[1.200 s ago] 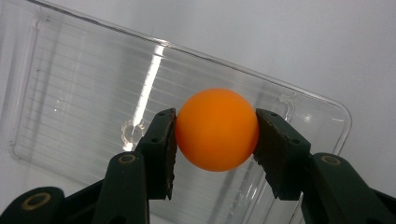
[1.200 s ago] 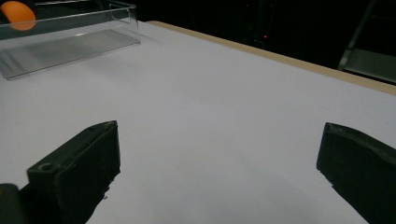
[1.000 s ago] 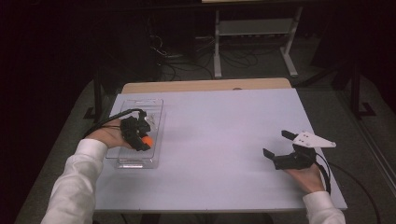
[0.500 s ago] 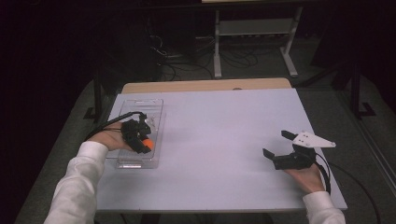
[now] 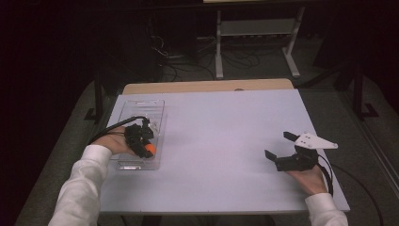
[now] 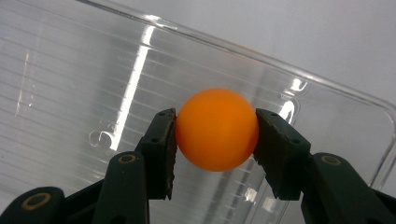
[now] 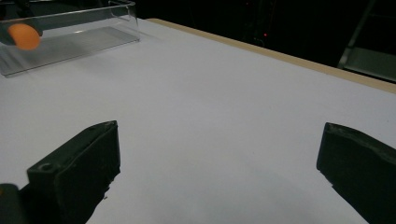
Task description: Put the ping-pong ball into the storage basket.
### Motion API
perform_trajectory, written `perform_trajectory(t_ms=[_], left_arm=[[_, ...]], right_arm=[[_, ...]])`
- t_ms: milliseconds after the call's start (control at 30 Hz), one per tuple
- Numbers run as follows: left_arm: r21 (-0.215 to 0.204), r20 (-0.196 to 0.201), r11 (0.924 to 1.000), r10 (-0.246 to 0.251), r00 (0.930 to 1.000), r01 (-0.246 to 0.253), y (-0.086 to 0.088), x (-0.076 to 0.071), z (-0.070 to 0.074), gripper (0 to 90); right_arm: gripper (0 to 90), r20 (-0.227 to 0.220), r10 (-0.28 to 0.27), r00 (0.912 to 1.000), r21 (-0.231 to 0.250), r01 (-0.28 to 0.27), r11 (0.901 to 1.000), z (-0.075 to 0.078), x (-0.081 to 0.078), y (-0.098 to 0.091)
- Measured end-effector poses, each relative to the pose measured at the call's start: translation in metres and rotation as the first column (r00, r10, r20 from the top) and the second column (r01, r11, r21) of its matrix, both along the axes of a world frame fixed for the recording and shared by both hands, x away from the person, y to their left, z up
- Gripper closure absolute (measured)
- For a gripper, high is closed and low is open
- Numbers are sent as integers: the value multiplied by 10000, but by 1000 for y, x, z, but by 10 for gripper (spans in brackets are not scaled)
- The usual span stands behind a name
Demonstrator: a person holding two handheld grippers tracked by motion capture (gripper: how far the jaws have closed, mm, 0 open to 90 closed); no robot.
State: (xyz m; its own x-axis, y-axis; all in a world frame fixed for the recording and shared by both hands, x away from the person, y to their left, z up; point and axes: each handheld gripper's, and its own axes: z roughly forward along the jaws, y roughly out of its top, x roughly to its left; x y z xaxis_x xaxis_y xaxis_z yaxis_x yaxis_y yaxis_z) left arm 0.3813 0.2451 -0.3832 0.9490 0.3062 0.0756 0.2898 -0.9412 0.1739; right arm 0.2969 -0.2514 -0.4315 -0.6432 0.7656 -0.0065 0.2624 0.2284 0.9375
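Left tongs (image 6: 215,128) clamp ball (image 6: 216,129) across its widest part, over tray (image 5: 141,106) at left; right tongs (image 5: 280,147) gape, idle. Ball likely light, smooth, slip-prone.

Dim room, dark floor (image 5: 56,141), white metal shelf frame (image 5: 256,35), tangled cables (image 5: 176,59) behind.

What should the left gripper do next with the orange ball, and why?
Probably lift it straight up. The left gripper is shut on the ball, both pads pressing its sides, over the clear tray. The right gripper rests open, apart on the table.
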Motion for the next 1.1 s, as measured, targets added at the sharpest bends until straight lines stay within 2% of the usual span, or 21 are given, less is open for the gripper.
perform_trajectory(t_ms=[233,567,733,900,1100], left_arm=[[10,-152,10000,-56,9999,57,-1,1,-1,505],[49,-23,10000,74,10000,-74,0,0,1,441],[-57,313,9995,306,9990,-304,4,-1,6,377],[-74,835,9982,596,9947,-592,7,-1,12,277],[-412,1105,9954,910,9897,-870,11,-2,20,186]], right_arm=[[0,8,-7,10000,-19,7,10000,0,0,0],[0,-16,6,10000,-32,-6,10000,0,0,0],[0,-13,-5,10000,-44,5,10000,0,0,1],[0,-17,5,10000,-47,-5,10000,0,0,0],[0,-27,-9,10000,-27,9,10000,0,0,1]])
